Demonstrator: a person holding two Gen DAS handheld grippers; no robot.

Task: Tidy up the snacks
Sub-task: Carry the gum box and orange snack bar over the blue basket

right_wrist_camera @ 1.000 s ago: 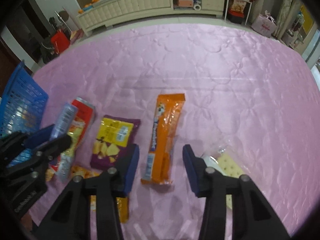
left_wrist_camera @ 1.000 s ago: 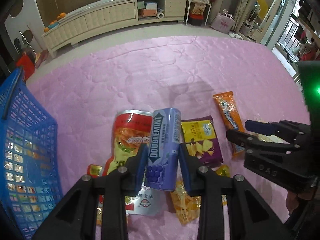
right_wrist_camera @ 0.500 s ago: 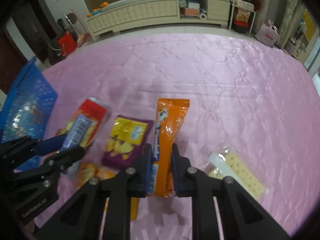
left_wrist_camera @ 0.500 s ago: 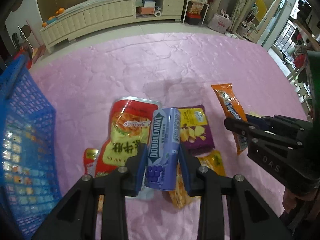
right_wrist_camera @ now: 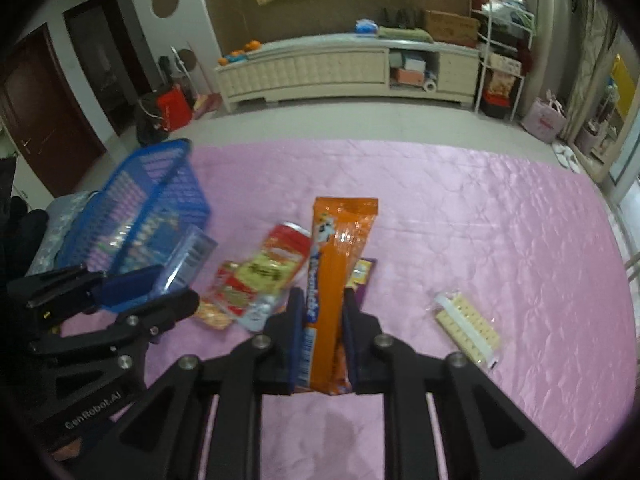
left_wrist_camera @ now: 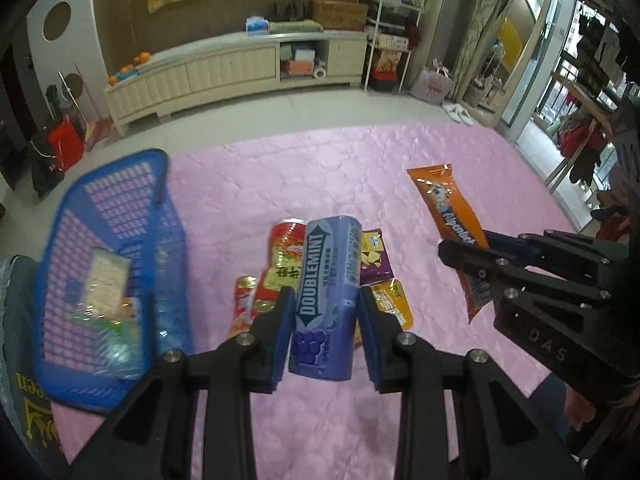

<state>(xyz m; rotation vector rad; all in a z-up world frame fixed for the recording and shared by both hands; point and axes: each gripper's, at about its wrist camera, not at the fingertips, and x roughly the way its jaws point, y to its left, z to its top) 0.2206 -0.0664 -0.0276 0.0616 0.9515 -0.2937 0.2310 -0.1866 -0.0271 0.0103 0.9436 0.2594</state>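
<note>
We hold the left hand-held gripper point(left_wrist_camera: 325, 332) clenched on a purple Doublemint pack point(left_wrist_camera: 326, 300), its blue pads pressing the pack's two long sides near the lower end, so the pack stands up between the fingers and clear of the pink quilted cover point(left_wrist_camera: 280, 176) beneath. At nine o'clock of that pack in the left wrist view sits the blue plastic basket point(left_wrist_camera: 120, 184), tilted and blurred, with a pale wrapped snack point(left_wrist_camera: 105, 278) and some clear wrappers already inside it. Just behind the pack, from twelve to one o'clock, lie a red and yellow snack bag point(left_wrist_camera: 286, 264) and a small purple and yellow chip packet point(left_wrist_camera: 374, 256), the two partly hidden by the pack; a small orange sachet point(left_wrist_camera: 394, 304) lies just at three o'clock of the fingers. Our right hand-held gripper point(right_wrist_camera: 320, 344) is clenched on a long orange snack bar wrapper point(right_wrist_camera: 340, 280), gripping it near its lower end so that it points toward twelve o'clock and hangs above the cover. In the right wrist view a clear pack of pale crackers point(right_wrist_camera: 468, 326) lies alone on the cover at three o'clock of the gripper, well apart from the other snacks, and the basket shows at ten o'clock. A cream sideboard point(right_wrist_camera: 320, 68) runs along the far wall at twelve o'clock.
</note>
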